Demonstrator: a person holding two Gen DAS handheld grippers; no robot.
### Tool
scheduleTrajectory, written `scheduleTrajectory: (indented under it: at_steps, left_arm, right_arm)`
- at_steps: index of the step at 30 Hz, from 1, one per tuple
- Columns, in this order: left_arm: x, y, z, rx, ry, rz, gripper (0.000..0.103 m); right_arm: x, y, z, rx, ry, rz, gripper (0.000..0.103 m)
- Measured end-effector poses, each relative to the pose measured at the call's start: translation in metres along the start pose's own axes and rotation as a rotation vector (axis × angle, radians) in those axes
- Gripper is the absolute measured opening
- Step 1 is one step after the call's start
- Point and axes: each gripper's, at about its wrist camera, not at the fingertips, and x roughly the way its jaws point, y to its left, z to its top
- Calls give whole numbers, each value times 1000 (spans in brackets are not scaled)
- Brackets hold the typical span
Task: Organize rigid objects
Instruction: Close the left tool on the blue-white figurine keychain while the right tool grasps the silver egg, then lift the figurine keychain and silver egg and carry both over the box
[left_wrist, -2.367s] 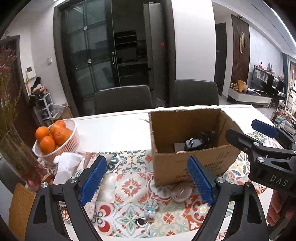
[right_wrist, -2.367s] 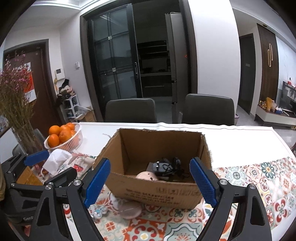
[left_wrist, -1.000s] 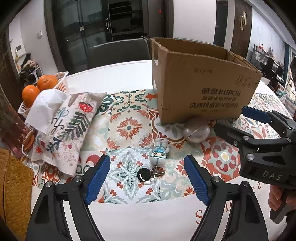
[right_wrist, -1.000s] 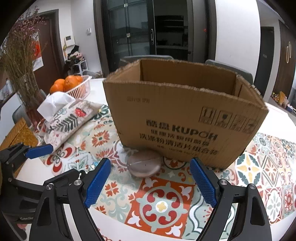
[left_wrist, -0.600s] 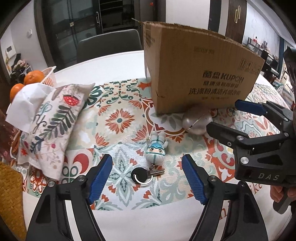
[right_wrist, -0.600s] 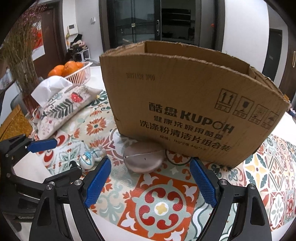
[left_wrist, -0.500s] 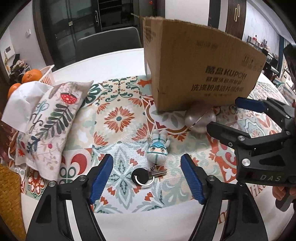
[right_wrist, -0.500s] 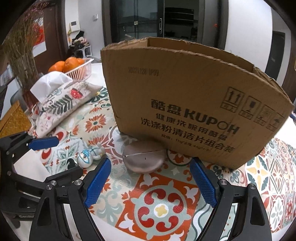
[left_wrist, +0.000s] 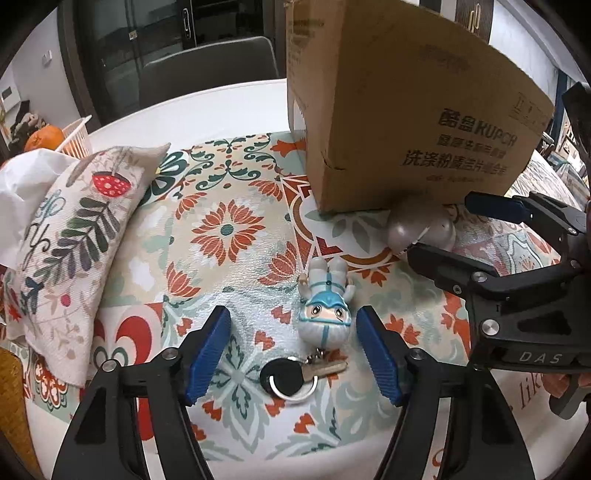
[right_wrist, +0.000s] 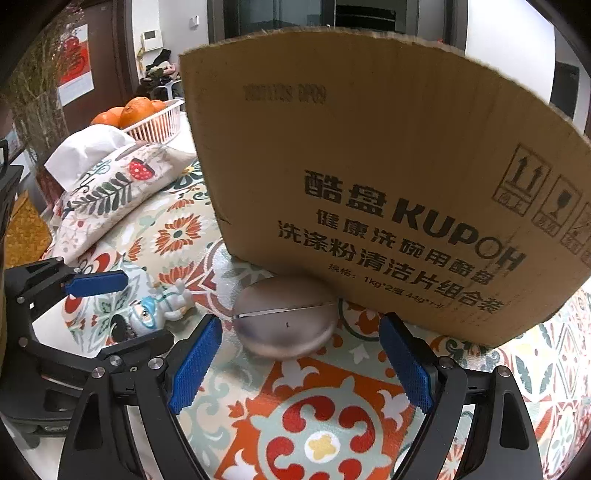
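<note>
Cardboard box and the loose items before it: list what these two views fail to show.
- Cardboard box contents: both views sit low, so its front wall hides the inside.
- Round silver case: partly covered in the left wrist view by the right gripper.
- Key: in the right wrist view, mostly hidden behind the left gripper.

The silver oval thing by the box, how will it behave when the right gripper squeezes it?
The silver oval case looks smooth and domed, so the open right gripper may slip off. It lies flat: unlikely to roll. Its seam suggests it might pop open.
</note>
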Motion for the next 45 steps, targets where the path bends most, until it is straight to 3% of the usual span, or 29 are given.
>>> scheduleTrajectory:
  at_steps: [5,10,13,16,18,24,45]
  left_arm:
    - [2,0,3,1,-15,2,62]
    - [-1,4,0,-7,-35,13,39]
    - [-2,5,-1,-21,-40,14,34]
    - [-2,9,-1,-55,-40,17,26]
    - [-3,11,-1,-79,-43,17,26]
    - [-6,8,0,-102,-56,11,26]
    - [-49,-29,7,-110,-171,-32,26]
  right_arm:
    - [10,-6,2,34,13,19,88]
    - [25,-1,3,33,30,15,85]
    - [30,4,0,17,35,4,83]
    - [32,6,2,36,23,16,73]
    - [33,8,4,39,18,11,67]
    - [30,5,4,64,16,5,66]
    - [-43,-13,-15,145,-65,-34,66]
